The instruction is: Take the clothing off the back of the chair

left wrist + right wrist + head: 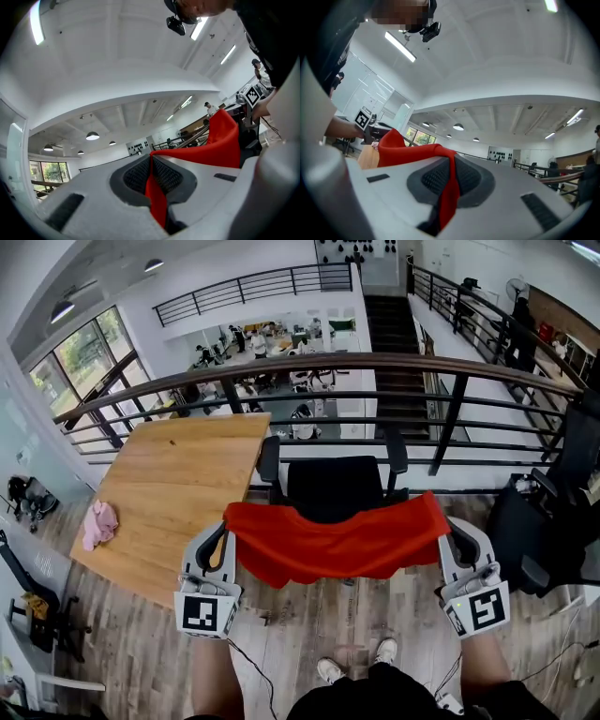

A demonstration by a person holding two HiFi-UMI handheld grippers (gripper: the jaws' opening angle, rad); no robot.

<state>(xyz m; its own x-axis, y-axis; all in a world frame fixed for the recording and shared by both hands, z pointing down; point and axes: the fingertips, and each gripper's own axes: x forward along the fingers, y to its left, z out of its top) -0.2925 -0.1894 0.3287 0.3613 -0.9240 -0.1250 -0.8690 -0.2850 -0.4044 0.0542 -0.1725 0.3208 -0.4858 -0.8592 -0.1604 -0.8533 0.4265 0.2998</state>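
A red garment (337, 542) hangs stretched between my two grippers in the head view, held up in front of a black office chair (333, 486). My left gripper (228, 522) is shut on the garment's left corner, and the red cloth (157, 199) is pinched between its dark pads. My right gripper (442, 523) is shut on the right corner, where the cloth (449, 197) runs down between its pads. The cloth sags in the middle and covers the chair's seat front. Both grippers point about level, toward the railing.
A wooden table (178, 493) stands at left with a pink cloth (97, 523) near its edge. A dark metal railing (375, 399) runs behind the chair, over a lower floor. Another black chair (548, 521) is at right. The person's shoes (356, 667) show below.
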